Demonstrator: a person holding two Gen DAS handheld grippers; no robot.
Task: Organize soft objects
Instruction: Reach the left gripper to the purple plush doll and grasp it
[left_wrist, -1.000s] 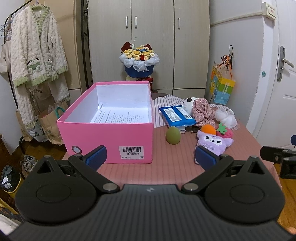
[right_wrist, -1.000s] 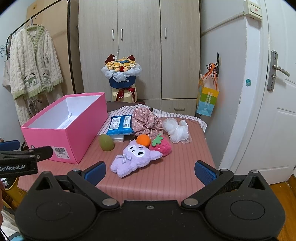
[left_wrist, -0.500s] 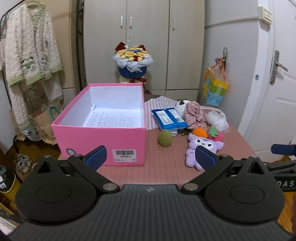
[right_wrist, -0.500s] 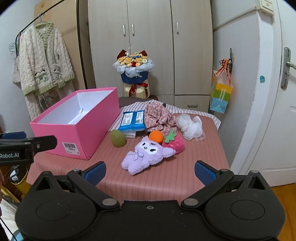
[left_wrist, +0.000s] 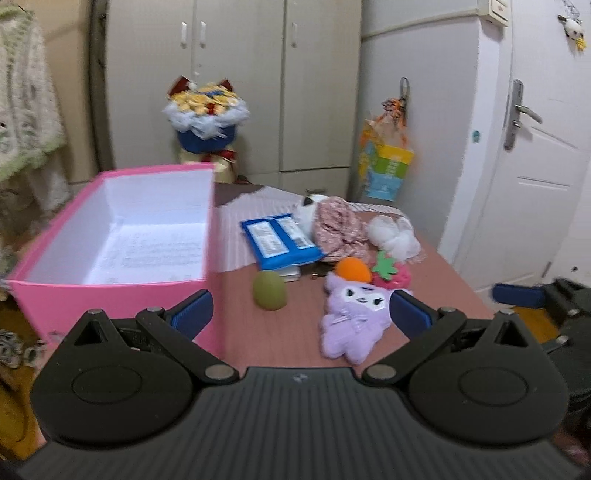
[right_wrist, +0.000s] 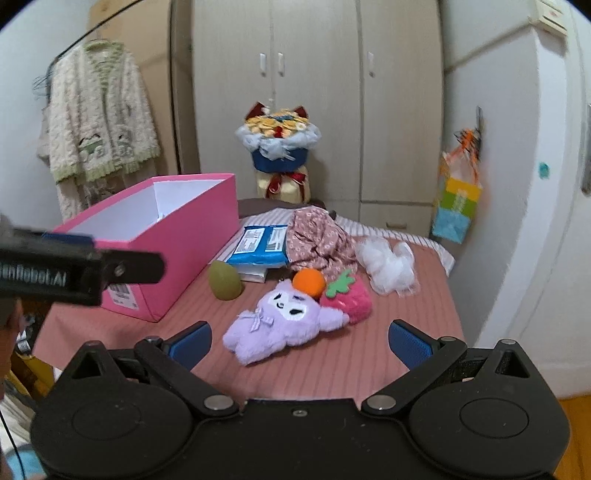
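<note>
A purple plush (left_wrist: 354, 317) (right_wrist: 284, 325) lies on the pink table beside an orange ball (right_wrist: 309, 282), a pink strawberry plush (right_wrist: 349, 297), a green egg-shaped toy (left_wrist: 269, 294) (right_wrist: 224, 283), a floral cloth (right_wrist: 319, 243) and a white fluffy bundle (right_wrist: 388, 262). An open pink box (left_wrist: 110, 258) (right_wrist: 173, 236) stands at the left. My left gripper (left_wrist: 301, 314) is open just short of the green toy and the purple plush. Low over the table's near edge my right gripper (right_wrist: 299, 341) is open, with the purple plush just beyond its fingertips.
A blue packet (left_wrist: 279, 240) lies behind the green toy on a striped cloth (left_wrist: 236, 225). A bouquet (right_wrist: 277, 147) stands before the wardrobe. A knitted cardigan (right_wrist: 99, 122) hangs at the left and a colourful bag (right_wrist: 458, 199) at the right, near a white door (left_wrist: 535, 166).
Both grippers have moved forward toward the table, so the toys and box look larger. The left view has swung right. Both stay open.
</note>
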